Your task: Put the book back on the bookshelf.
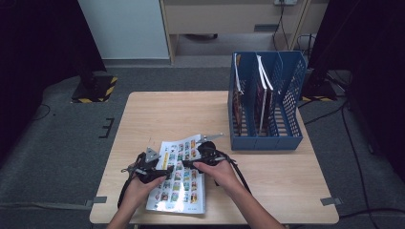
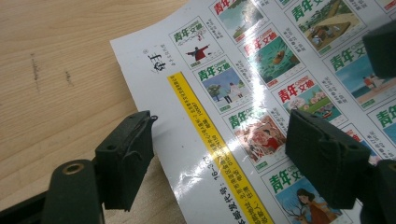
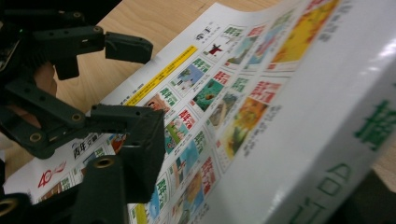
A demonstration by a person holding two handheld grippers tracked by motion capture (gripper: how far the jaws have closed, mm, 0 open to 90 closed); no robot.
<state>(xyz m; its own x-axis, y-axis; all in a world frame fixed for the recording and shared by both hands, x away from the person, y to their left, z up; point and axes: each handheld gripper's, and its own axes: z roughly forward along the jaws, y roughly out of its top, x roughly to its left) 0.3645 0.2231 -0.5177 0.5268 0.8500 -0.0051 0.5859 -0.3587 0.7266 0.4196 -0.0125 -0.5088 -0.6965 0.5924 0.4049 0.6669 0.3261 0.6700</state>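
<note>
High view: both grippers (image 1: 165, 172) (image 1: 187, 164) agape over magazine (image 1: 179, 191), clasping nothing; blue file rack (image 1: 291, 102) beyond.

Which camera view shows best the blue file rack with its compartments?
The high view: the blue file rack stands whole at the table's far right, with magazines upright in its compartments. Both gripper views look at the flat magazine instead.

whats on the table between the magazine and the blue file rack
Nothing: in the high view, bare wood separates the magazine from the blue file rack, apart from the right gripper over the magazine's near edge.
</note>
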